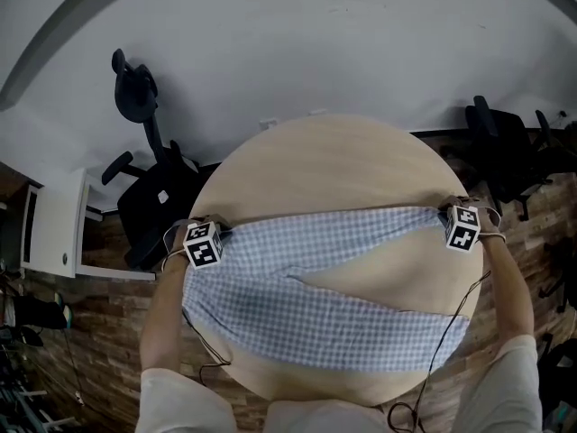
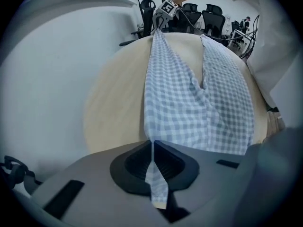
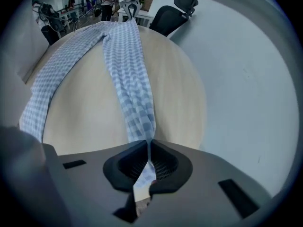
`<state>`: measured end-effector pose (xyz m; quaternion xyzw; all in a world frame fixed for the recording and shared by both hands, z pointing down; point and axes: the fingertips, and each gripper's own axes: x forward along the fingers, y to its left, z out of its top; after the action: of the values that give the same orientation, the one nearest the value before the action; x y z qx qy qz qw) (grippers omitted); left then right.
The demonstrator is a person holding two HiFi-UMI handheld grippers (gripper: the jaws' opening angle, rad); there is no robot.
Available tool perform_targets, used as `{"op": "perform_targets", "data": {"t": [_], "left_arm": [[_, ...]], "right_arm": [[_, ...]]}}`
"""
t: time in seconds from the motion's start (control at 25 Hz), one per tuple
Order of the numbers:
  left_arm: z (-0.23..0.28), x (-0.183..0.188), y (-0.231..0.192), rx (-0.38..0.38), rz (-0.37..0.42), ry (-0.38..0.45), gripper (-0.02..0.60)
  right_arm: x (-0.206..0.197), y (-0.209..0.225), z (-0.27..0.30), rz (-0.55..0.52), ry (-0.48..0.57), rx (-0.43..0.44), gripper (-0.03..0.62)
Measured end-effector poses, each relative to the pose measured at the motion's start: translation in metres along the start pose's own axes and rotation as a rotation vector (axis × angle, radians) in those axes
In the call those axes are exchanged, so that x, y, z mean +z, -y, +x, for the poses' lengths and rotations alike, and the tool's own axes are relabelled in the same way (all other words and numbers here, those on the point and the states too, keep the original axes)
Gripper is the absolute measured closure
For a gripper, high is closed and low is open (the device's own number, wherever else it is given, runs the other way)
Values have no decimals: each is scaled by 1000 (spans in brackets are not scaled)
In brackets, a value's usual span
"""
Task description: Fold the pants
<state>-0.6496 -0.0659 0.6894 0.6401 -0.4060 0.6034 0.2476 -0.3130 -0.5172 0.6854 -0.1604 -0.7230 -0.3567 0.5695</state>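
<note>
Round wooden table [image 1: 343, 156] is seen filling the centre of the head view. The blue-and-white checked pants [image 1: 306, 309] are laid across its nearer half, lower centre of the frame. The far leg is stretched in a line across the middle. The near leg is draped along the lower rim of the table, and a bare wedge of wood is left between the two.

The long axis of the pants is run left to right across the frame. The waist end is pointed to the left and the two leg ends to the right, where they are spread apart in a V.

Left gripper [image 1: 203, 242], at left centre, is clamped on the far corner of the waist; in the left gripper view a strip of cloth is seen pinched between the closed jaws. Right gripper [image 1: 462, 226], at right centre, is clamped on the end of the far leg, with cloth likewise nipped between its jaws.

Both ends of the far leg are judged to be held so that leg can be lifted taut and carried over the near one without sagging or bunching.
</note>
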Motion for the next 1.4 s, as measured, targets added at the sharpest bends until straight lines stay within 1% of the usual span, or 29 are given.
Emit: {"op": "perform_targets", "data": {"t": [0.12,0.36,0.56,0.68,0.84,0.96,1.08,1.28,1.4], "left_arm": [[-20,3,18,40,-4,0,538],[-58,3,63,143,-5,-9,538],[-83,-4,109,185,-14,10,538],[-91,-5,136,217,1,29,538],[-89,-18,185,237,18,44,538],[-86,-27,214,265,38,44,538],[-71,-39,248,276,56,23,538],[-39,-48,290,269,12,-4,538],[-25,-53,307,273,-14,-8,538]], "right_arm": [[-6,-10,-26,7,22,-61,553],[-20,-49,-69,3,58,-158,553],[-24,-93,-101,6,52,-233,553],[-26,-125,-120,9,27,-286,553],[-28,-187,-139,8,-17,-339,553],[-32,-232,-146,7,-62,-373,553],[-30,-277,-144,20,-76,-368,553],[-36,-336,-128,21,-105,-366,553],[-38,-363,-115,-4,-119,-352,553]]}}
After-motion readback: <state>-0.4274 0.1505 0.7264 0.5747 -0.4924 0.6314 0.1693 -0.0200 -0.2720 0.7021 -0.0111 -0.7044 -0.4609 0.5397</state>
